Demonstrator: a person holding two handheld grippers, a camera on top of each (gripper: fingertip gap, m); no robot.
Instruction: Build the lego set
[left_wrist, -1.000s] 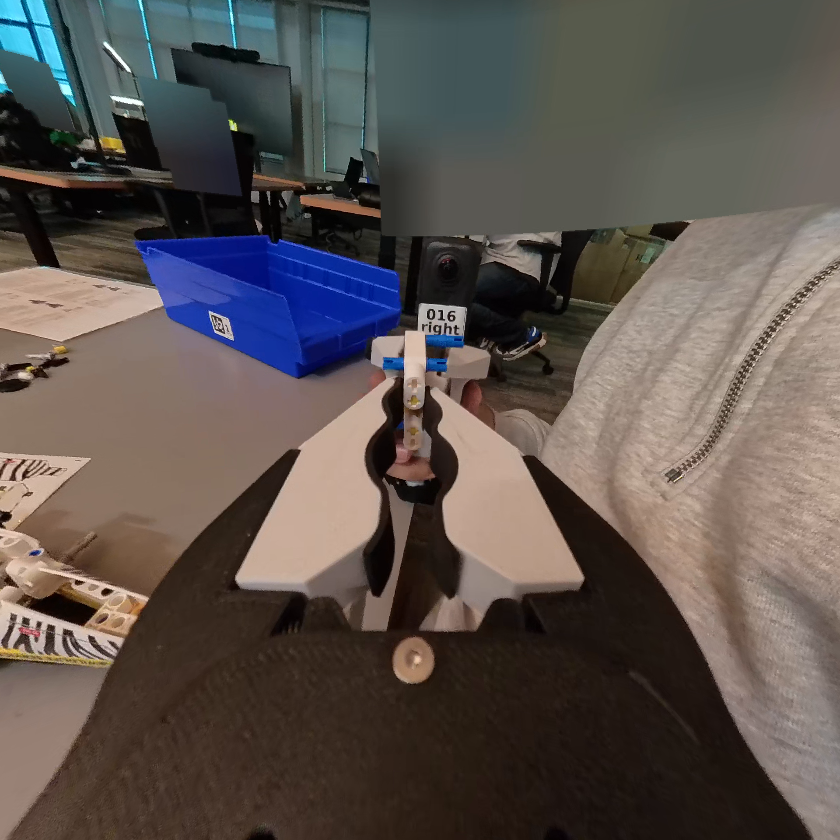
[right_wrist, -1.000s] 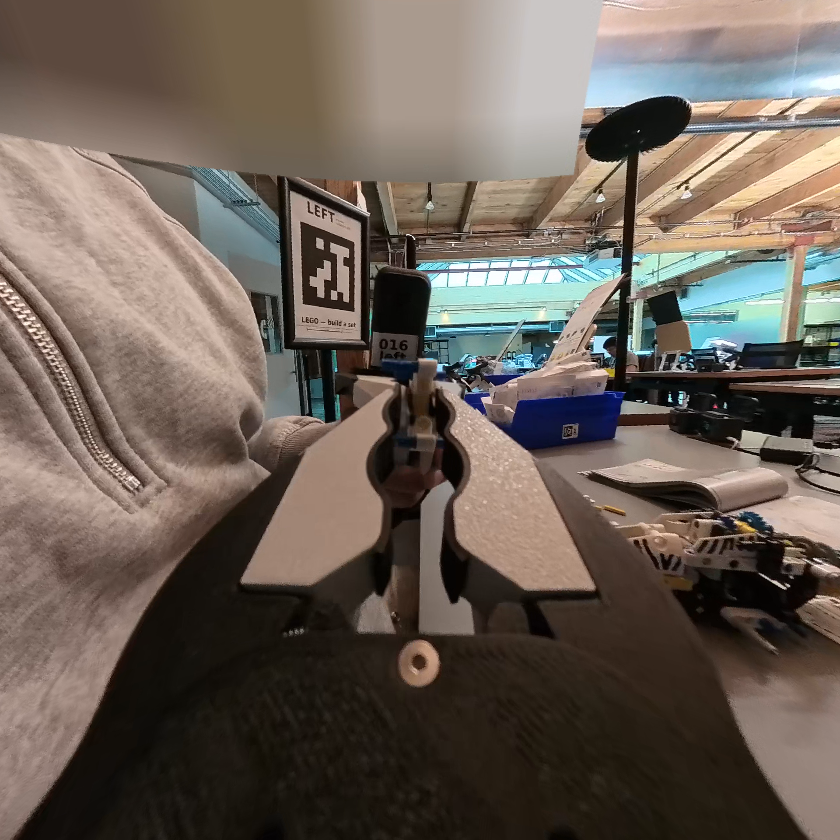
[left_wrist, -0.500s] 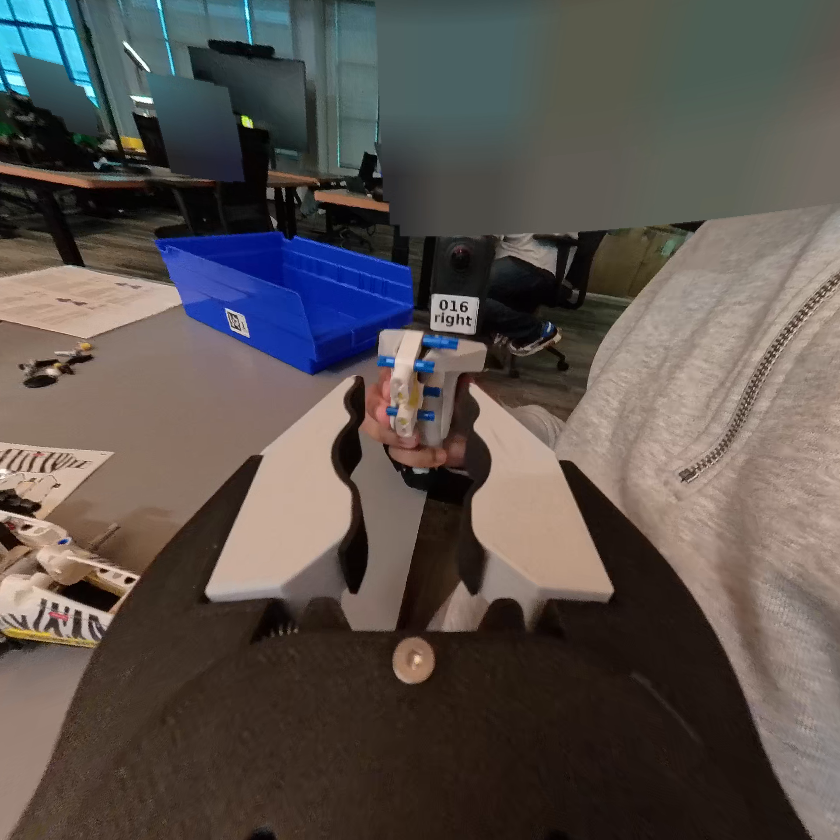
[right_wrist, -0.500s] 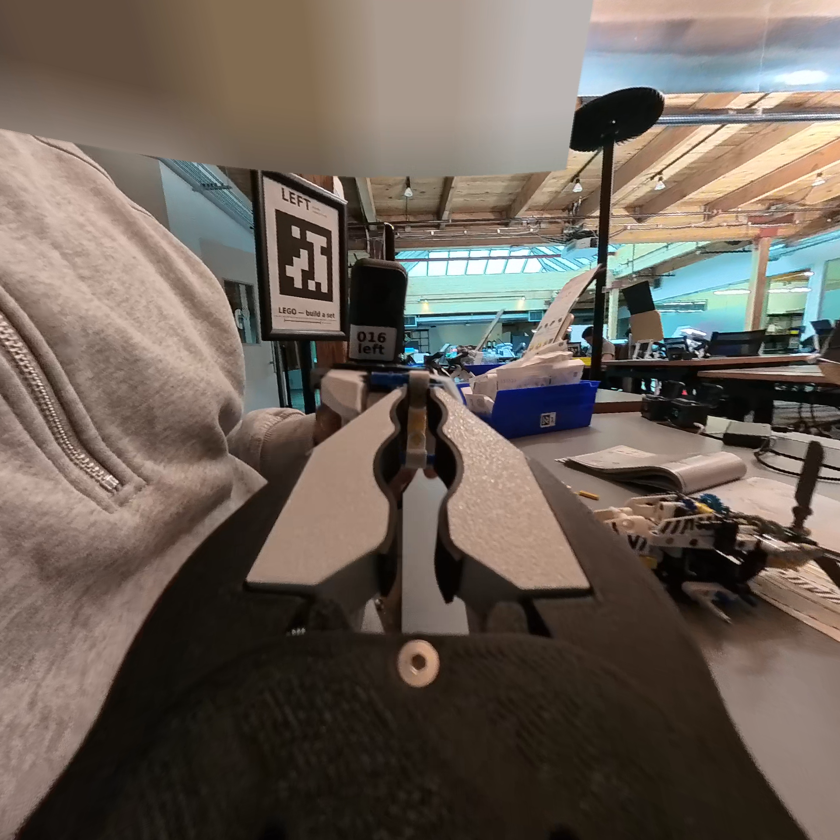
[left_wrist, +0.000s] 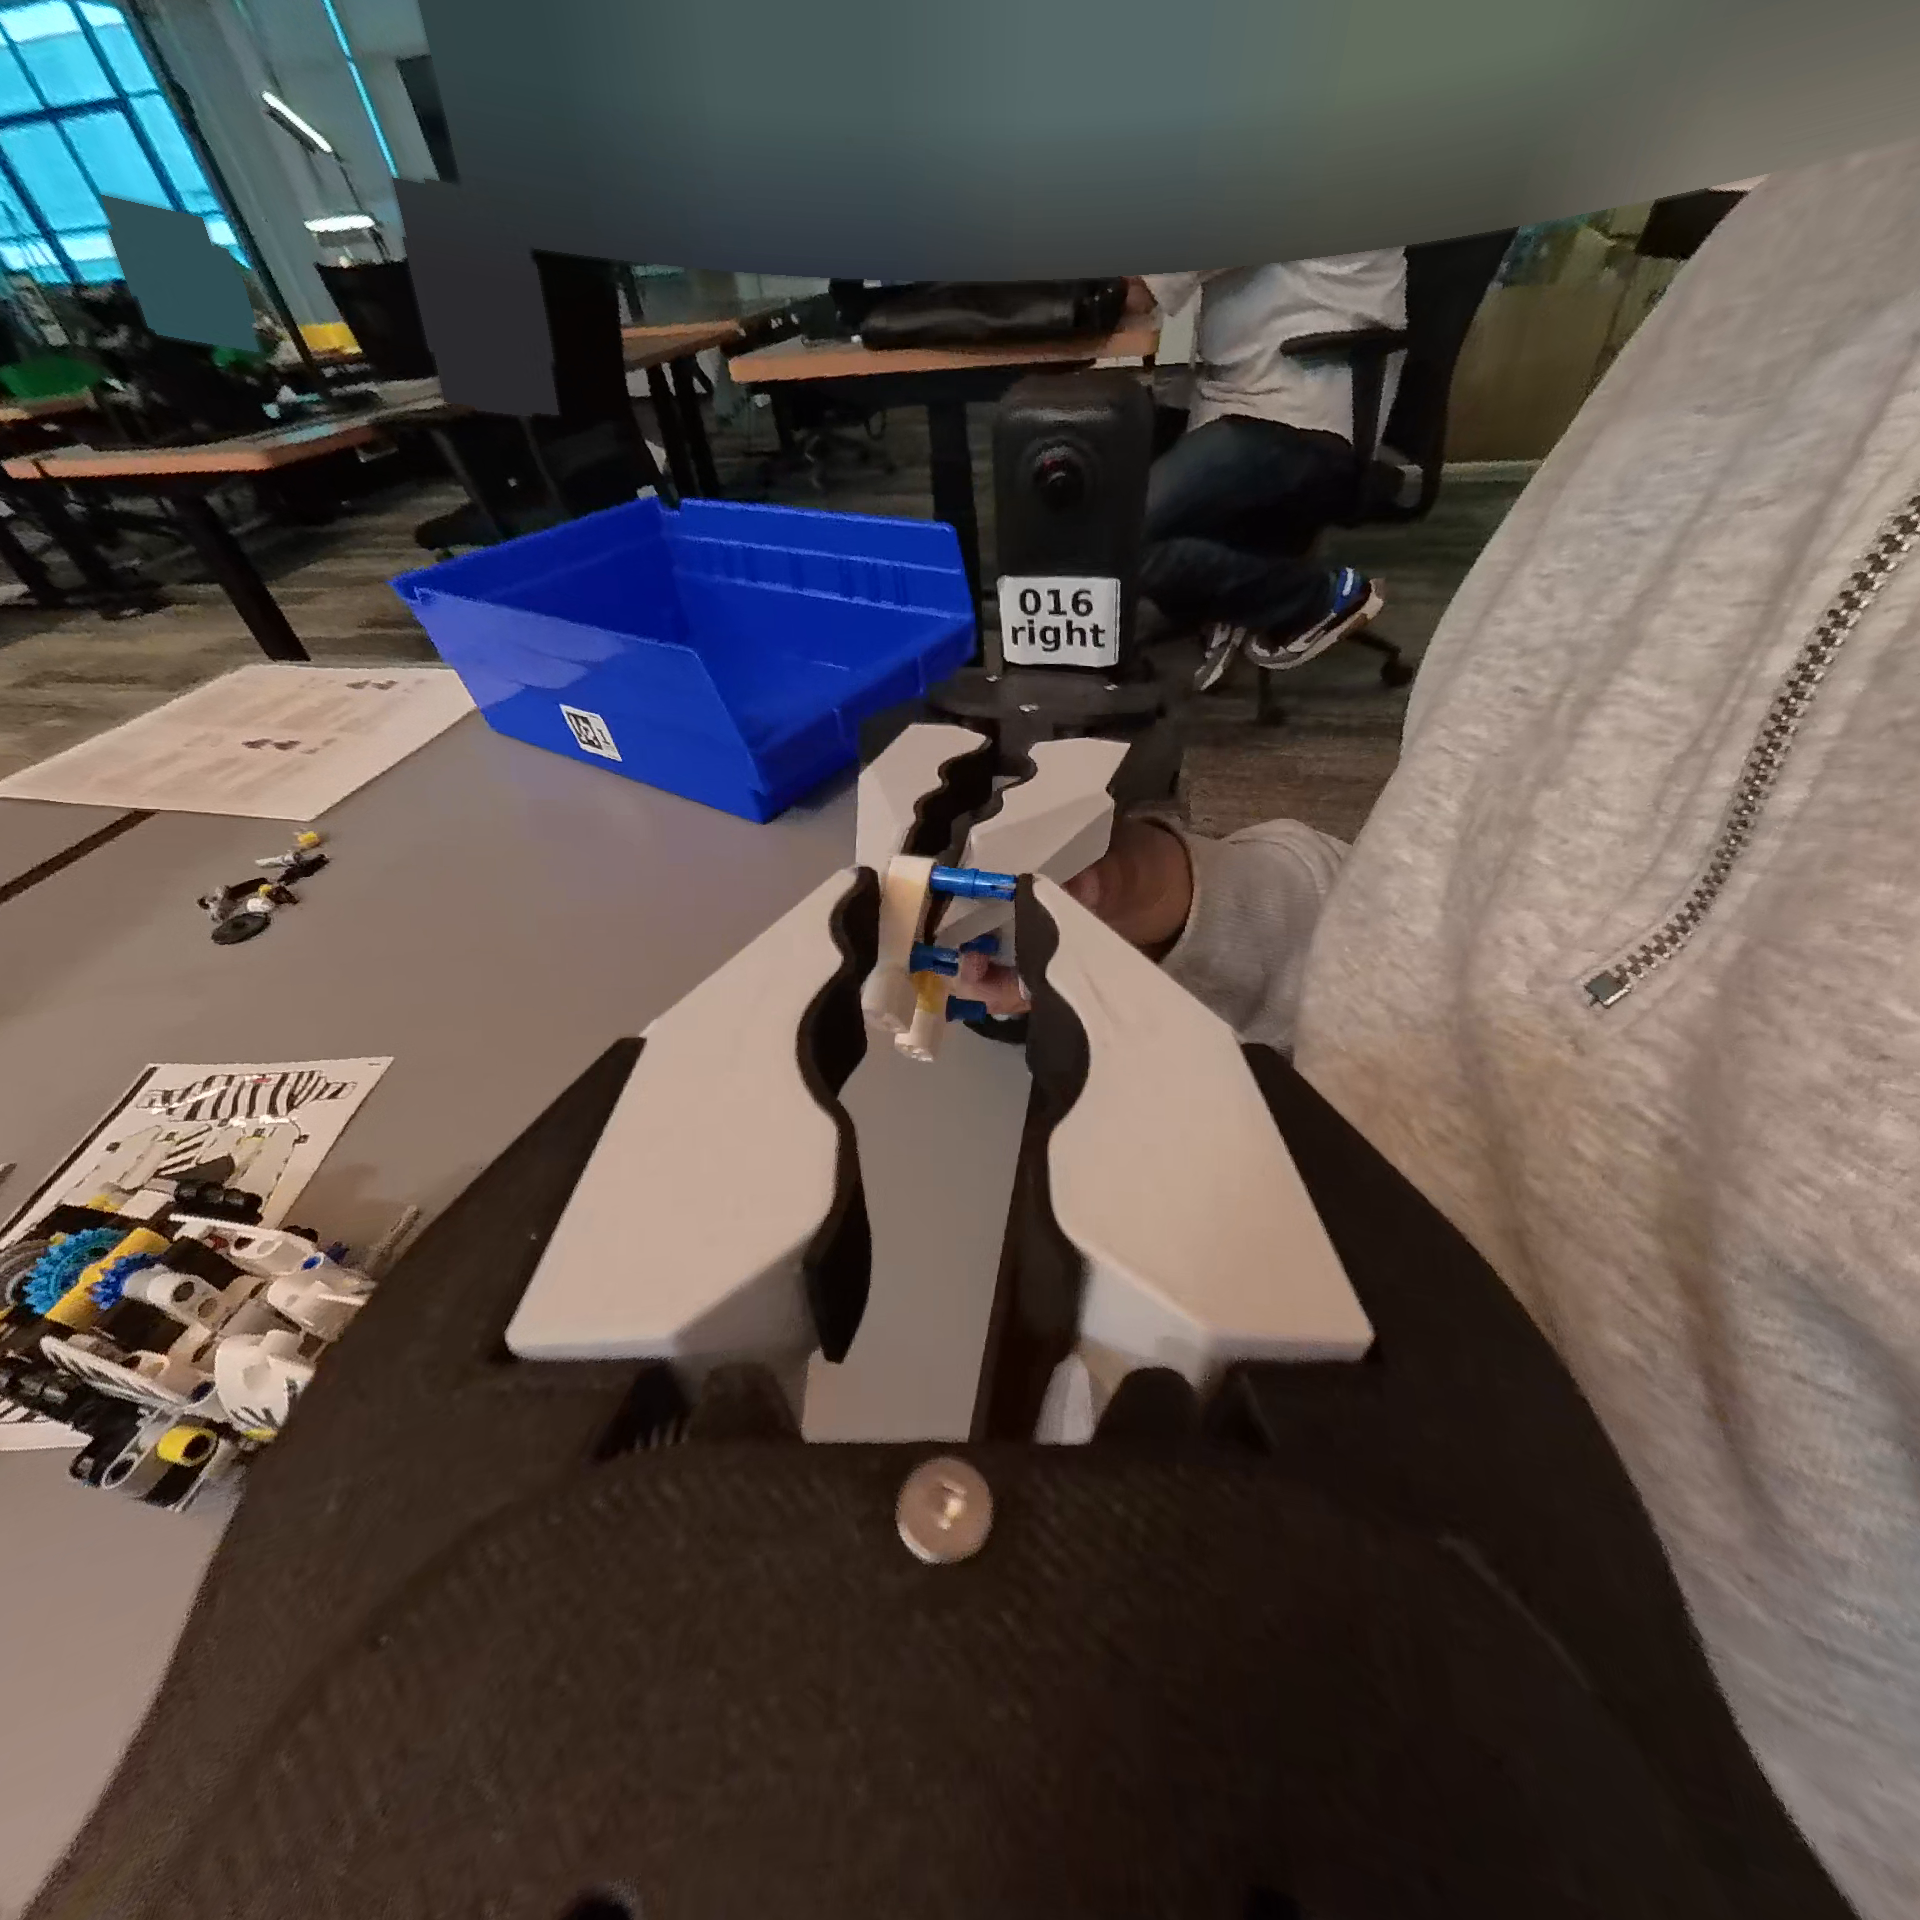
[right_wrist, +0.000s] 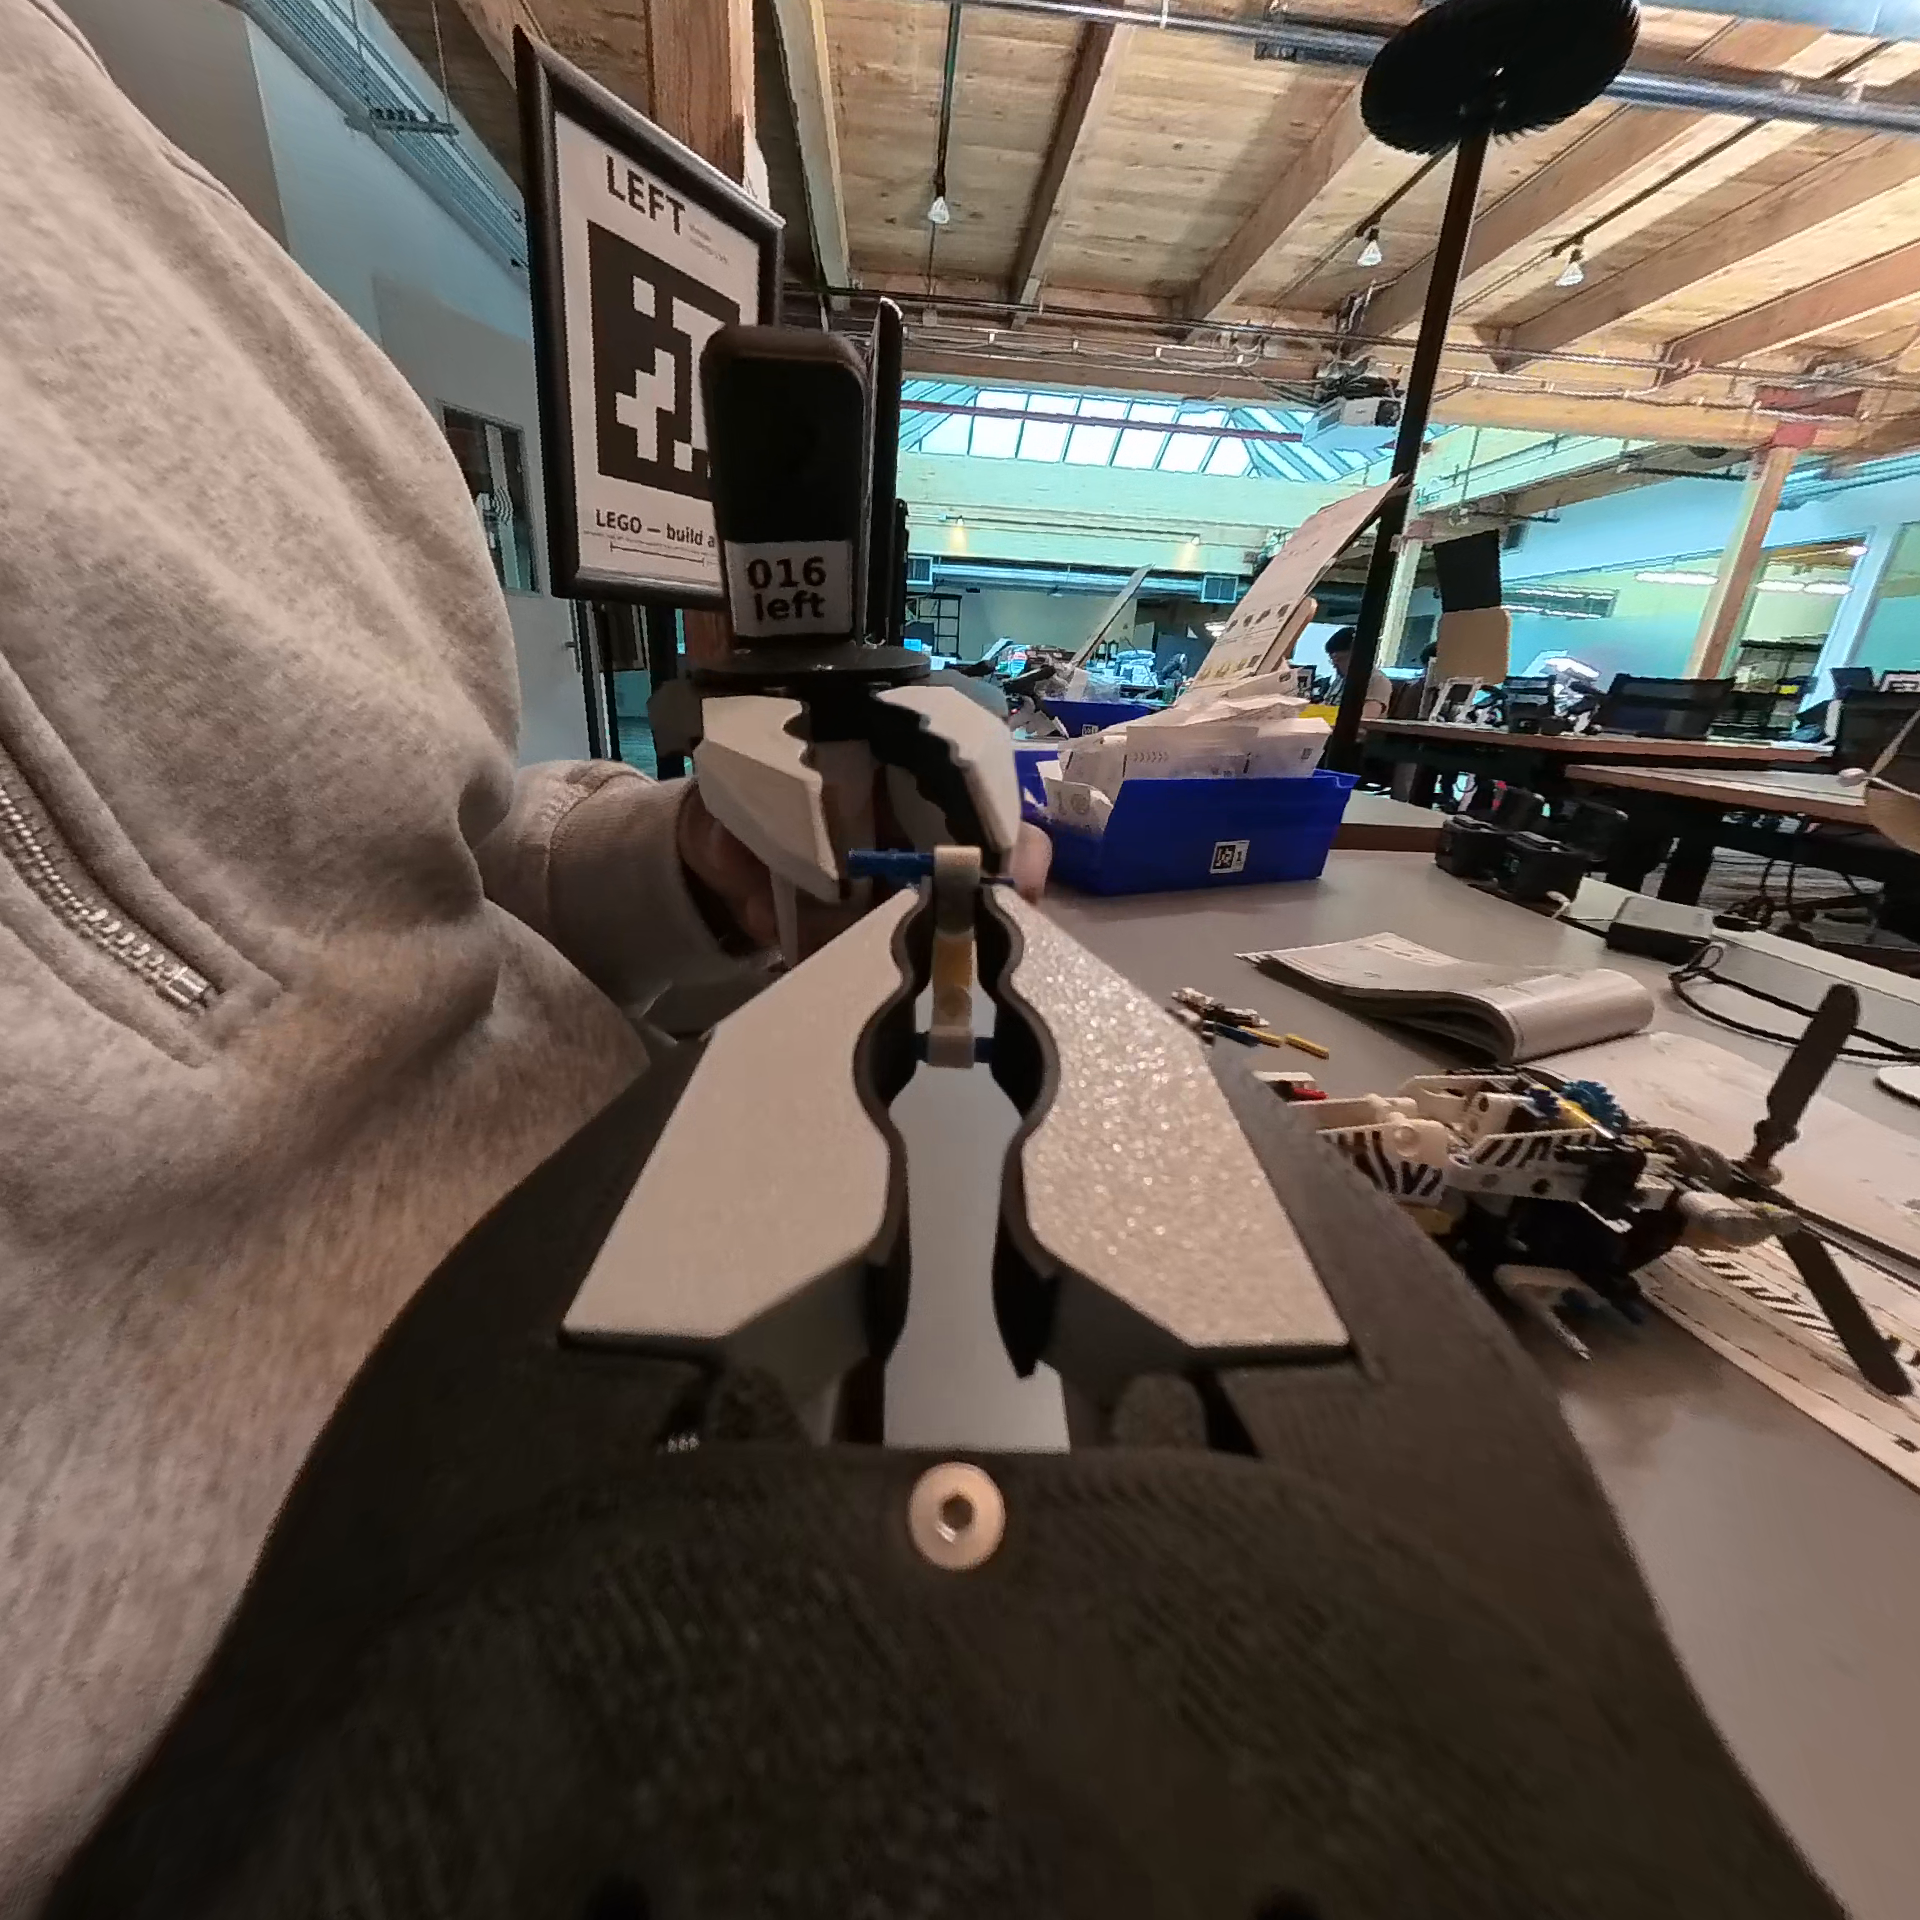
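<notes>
Grey table (left_wrist: 436, 966) in an open workshop. Held above it, a white lego beam (right_wrist: 954, 961) with blue pins is pinched at the tips of the right gripper (right_wrist: 954, 914). The left gripper (left_wrist: 940, 904) faces it, jaws spread, the beam sitting between its fingertips. Partly built model (right_wrist: 1496, 1174) lies to the right.

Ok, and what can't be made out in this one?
- Left wrist view: the loose small parts on the table are too small to identify.
- Left wrist view: the partly built model is cut off by the left edge.
- Both views: whether the white beam, clamped in the right gripper, touches the open left gripper is unclear, because the fingers overlap it.
</notes>
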